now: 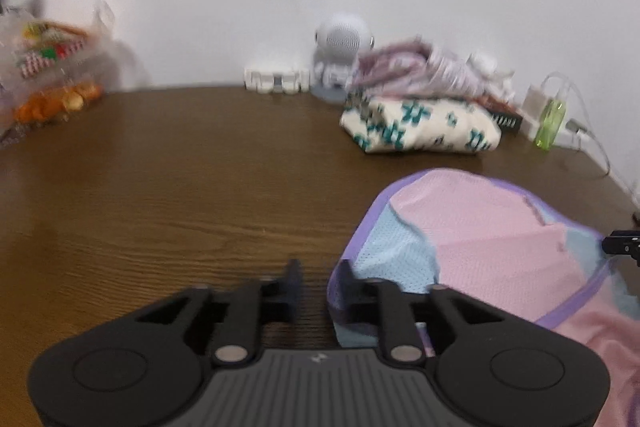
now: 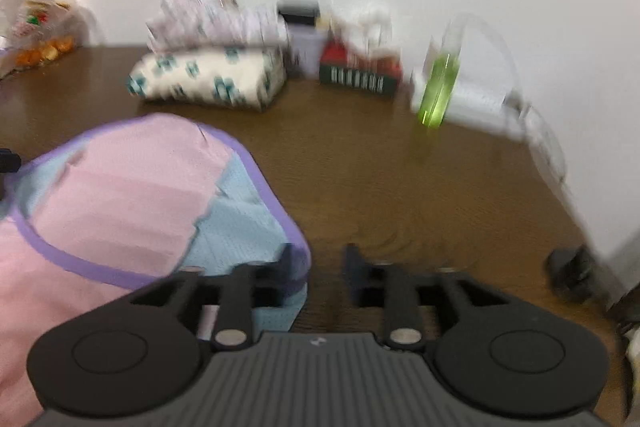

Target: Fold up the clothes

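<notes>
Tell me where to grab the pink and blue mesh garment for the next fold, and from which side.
Likely the purple-trimmed corners nearest the camera. The left hand-held gripper could take the pink and blue mesh garment at its left corner, and the right hand-held gripper the opposite corner, each coming in low from the near side. The fabric lies flat on the wooden table, so the bound hem gives the firmest bite.

We see a pink-and-blue mesh garment [image 1: 492, 235], purple-trimmed, lying folded on the brown surface [image 1: 180, 195].

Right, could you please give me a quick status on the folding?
Left tongs and right tongs both open, empty. Pink garment lies folded on table, tongs at its edges. Folded stack behind, not in the way.
</notes>
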